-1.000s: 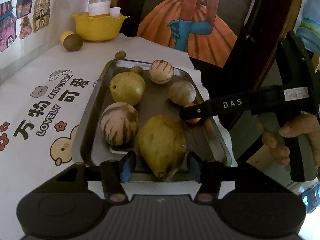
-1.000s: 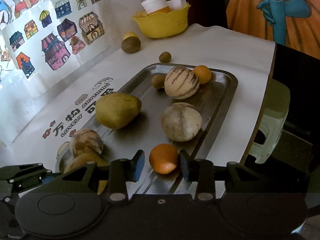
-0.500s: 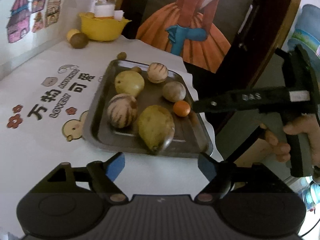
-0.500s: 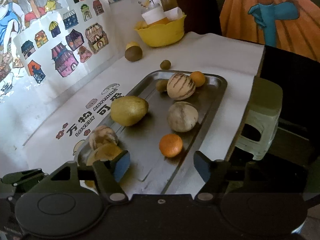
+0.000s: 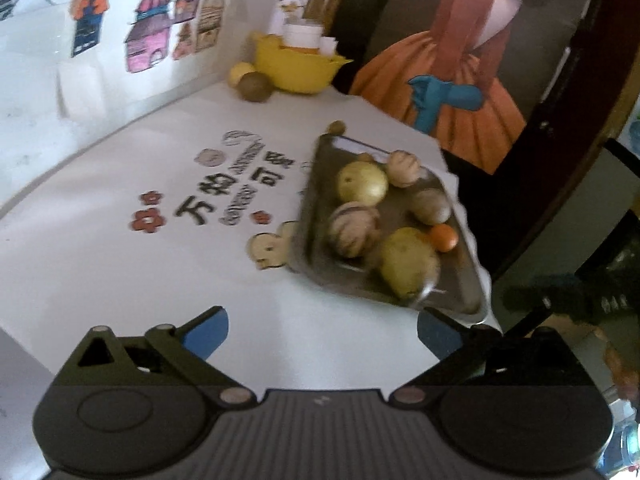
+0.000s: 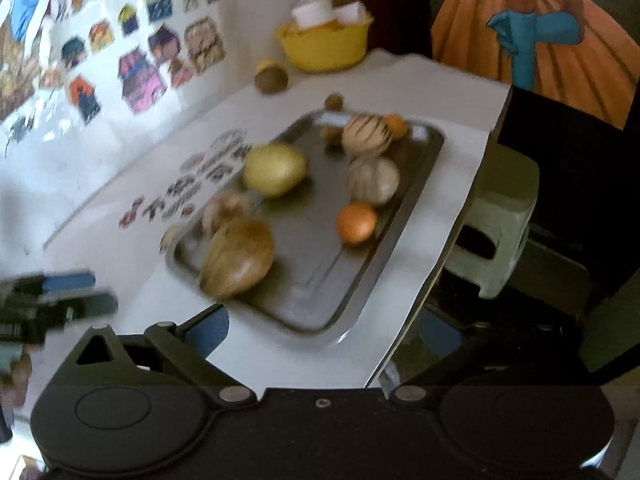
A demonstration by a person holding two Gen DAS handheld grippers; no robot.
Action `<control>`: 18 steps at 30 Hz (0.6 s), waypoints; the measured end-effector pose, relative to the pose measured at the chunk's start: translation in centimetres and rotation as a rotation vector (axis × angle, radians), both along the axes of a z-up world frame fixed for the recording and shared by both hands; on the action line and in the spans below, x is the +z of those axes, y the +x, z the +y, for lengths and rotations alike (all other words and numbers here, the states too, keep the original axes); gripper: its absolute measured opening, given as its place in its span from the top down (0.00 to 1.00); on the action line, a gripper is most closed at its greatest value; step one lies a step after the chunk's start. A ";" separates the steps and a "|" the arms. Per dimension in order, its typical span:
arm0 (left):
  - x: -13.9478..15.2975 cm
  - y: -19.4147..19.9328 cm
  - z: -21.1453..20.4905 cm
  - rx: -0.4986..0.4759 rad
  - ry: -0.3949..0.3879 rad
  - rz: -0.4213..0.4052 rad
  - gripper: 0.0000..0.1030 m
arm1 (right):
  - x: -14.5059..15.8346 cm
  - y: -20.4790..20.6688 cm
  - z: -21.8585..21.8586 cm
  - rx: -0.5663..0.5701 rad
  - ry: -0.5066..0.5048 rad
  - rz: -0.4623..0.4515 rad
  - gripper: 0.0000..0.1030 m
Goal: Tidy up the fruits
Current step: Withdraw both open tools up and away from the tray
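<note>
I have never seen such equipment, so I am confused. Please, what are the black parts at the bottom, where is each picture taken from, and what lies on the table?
A person holds a two-finger grabbing tool in each hand. Each tool carries a camera looking along its fingers, so the black parts are the tool itself. One picture comes from the left gripper, the other from the right gripper. Both are open and hold nothing. On the white table lies a metal tray with melons, a mango and small oranges. A yellow bowl stands behind.
</note>
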State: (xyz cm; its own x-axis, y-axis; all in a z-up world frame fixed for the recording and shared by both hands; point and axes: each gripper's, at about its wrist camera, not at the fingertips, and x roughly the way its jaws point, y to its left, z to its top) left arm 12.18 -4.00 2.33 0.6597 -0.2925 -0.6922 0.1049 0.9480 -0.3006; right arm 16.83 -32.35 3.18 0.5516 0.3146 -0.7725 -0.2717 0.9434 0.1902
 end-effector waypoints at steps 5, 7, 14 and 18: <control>0.9 0.4 1.1 0.004 0.063 0.034 0.00 | 0.5 -1.7 1.9 0.035 -0.011 0.081 0.01; 1.3 0.4 1.4 -0.003 0.082 0.037 0.00 | 1.0 -1.9 2.5 0.051 -0.005 0.102 0.01; 3.4 1.7 2.7 -0.011 0.139 0.056 0.00 | 3.4 -1.0 4.2 0.072 -0.029 0.137 0.01; 4.8 3.1 3.4 0.006 0.158 0.058 0.00 | 4.8 0.0 5.0 0.089 -0.082 0.093 0.01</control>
State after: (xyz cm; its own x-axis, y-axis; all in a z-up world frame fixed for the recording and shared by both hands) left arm 15.30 -0.55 7.10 0.6188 -0.1733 -0.7662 0.0862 0.9844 -0.1531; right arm 16.83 -27.30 7.93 0.4489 0.2926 -0.8443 -0.3395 0.9299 0.1418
